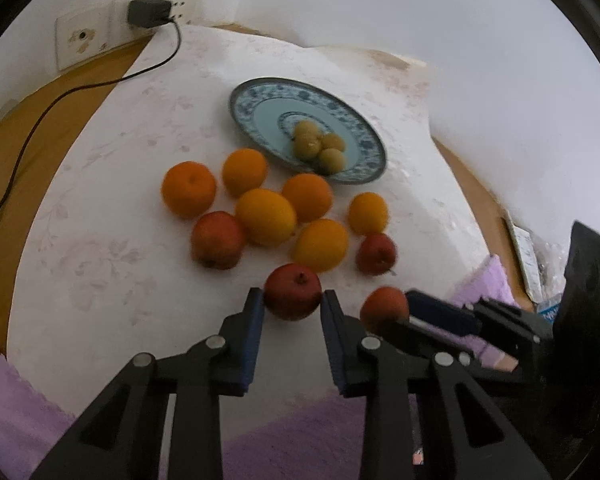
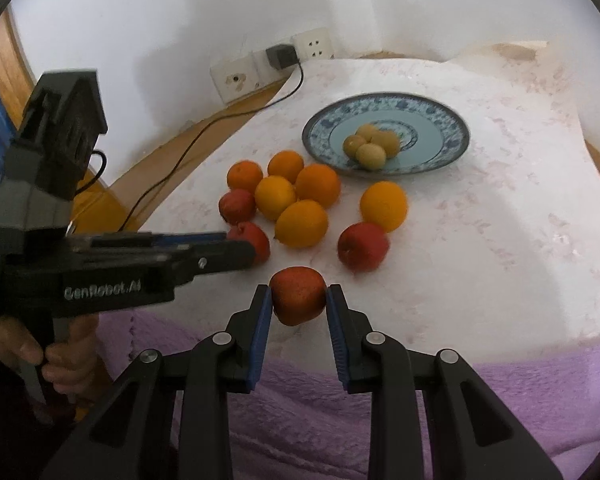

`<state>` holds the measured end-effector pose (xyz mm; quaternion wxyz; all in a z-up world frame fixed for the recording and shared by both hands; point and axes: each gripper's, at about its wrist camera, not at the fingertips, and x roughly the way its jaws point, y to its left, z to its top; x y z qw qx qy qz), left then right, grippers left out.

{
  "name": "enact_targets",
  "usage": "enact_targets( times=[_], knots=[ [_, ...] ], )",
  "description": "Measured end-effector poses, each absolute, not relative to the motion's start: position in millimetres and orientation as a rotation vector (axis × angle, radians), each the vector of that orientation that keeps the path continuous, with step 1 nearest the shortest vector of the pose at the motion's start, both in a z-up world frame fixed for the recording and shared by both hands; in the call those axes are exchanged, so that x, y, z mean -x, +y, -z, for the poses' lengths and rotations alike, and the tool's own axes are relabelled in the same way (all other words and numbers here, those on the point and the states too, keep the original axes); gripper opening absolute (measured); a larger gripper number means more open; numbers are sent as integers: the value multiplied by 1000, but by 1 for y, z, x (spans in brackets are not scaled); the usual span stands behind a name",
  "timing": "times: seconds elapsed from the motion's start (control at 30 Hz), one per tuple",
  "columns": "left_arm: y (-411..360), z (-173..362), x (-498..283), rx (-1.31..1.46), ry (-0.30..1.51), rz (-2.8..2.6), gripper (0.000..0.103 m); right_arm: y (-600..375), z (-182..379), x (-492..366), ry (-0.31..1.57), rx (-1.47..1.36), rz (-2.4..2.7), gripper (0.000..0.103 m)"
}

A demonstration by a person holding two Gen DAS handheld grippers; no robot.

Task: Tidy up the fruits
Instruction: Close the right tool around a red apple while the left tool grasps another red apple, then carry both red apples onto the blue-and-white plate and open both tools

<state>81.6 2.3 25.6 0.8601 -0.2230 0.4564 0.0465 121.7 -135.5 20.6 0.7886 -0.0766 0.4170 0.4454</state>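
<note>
Apples clamped in both grippers near the front edge of a worktop draped in white cloth: the left gripper [image 1: 293, 300] has its jaws pressed on a dark red apple [image 1: 293, 292], the right gripper [image 2: 299, 298] on a lighter red apple [image 2: 298, 295], both fruits at the fingertips rather than deep between the pads. Behind them lie two more loose apples and six oranges [image 1: 266, 216] in a cluster, and beyond that a blue patterned plate [image 1: 260, 92] holding four small green fruits [image 1: 318, 145]. A charger and its cable sit at the wall socket. With such shallow grips, the round fruit could likely slip; lifting slowly, keeping the two grippers from crossing, and setting each apple down before loosening would suit the sorting.
</note>
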Motion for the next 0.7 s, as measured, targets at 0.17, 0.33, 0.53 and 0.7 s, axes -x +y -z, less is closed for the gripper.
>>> enact_targets(
  times=[0.17, 0.33, 0.53, 0.7],
  knots=[
    [1, -56, -88, 420, 889, -78, 30, -141, -49, -132, 809, 136, -949, 29],
    [13, -74, -110, 420, 845, -82, 30, -143, -66, -159, 781, 82, -920, 29],
    [29, -77, -138, 420, 825, -85, 30, -132, -72, -192, 771, 85, -910, 29],
    [43, -57, -170, 431, 853, -83, 30, -111, -73, -219, 756, 133, -931, 29]
  ],
)
